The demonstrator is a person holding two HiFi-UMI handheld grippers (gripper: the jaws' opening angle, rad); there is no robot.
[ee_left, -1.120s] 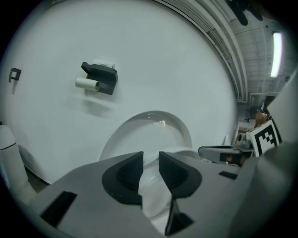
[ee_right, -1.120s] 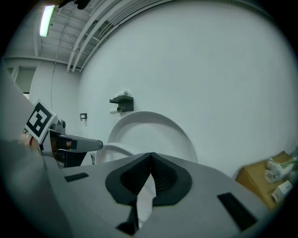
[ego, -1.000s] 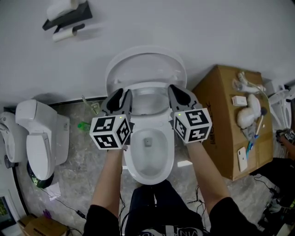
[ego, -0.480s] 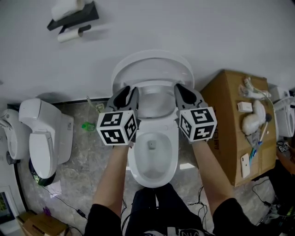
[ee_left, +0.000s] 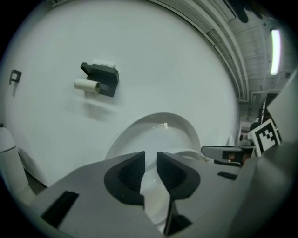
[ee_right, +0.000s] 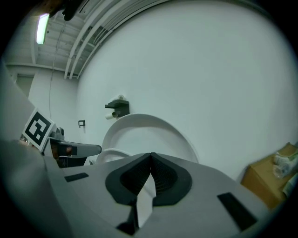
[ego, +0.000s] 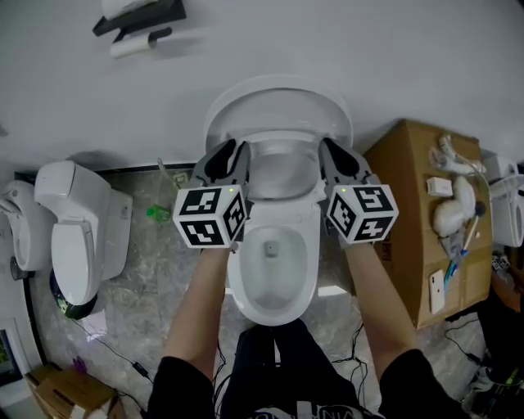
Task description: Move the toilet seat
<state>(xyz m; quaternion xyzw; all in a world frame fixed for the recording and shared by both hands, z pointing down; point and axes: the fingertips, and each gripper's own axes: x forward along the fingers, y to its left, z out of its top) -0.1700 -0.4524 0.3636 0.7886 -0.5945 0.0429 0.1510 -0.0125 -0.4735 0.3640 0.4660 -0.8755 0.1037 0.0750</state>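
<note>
A white toilet stands against the wall with its lid [ego: 278,102] up. The seat [ego: 282,176] is tilted part-way between the lid and the bowl [ego: 270,286]. My left gripper [ego: 237,155] is at the seat's left edge. In the left gripper view its jaws [ee_left: 150,162] stand a narrow gap apart with nothing between them, and the lid [ee_left: 153,135] shows beyond. My right gripper [ego: 327,151] is at the seat's right edge; in its own view the jaws [ee_right: 151,162] are shut and empty. Whether either gripper touches the seat is hidden.
A second toilet [ego: 78,237] stands on the floor at the left. A cardboard box [ego: 409,213] with small items on top is close on the right. A paper holder [ego: 139,20] hangs on the wall. Cables and a green object [ego: 155,213] lie on the floor.
Both grippers have moved a little further toward the wall along the seat's sides. The seat between them looks slightly more raised. The left jaws have narrowed slightly.
</note>
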